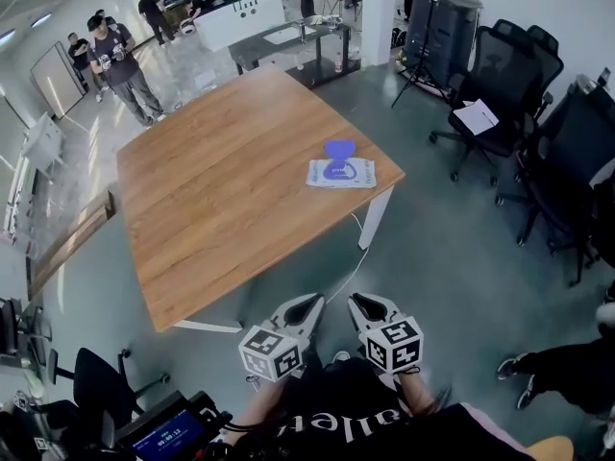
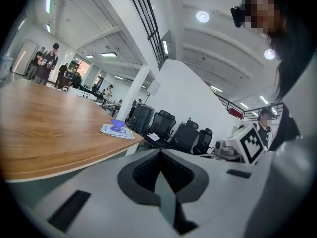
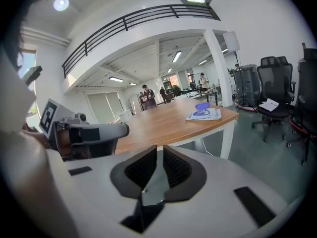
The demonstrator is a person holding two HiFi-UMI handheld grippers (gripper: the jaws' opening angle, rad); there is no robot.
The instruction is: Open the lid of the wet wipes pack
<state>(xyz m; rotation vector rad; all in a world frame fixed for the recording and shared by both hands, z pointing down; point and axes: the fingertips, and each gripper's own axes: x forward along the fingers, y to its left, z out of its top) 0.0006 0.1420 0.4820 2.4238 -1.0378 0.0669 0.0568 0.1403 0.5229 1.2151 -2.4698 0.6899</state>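
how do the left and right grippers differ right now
The left gripper has its jaws shut tip to tip; the right gripper has its jaws a slim gap apart. In the head view the left one angles rightward and the right one leftward, so their tips converge. Both are empty and held short of the table, away from the wet wipes pack.

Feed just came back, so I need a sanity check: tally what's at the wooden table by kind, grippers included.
wooden table: 1
wet wipes pack: 1
grippers: 2 (left gripper, right gripper)
Total: 4
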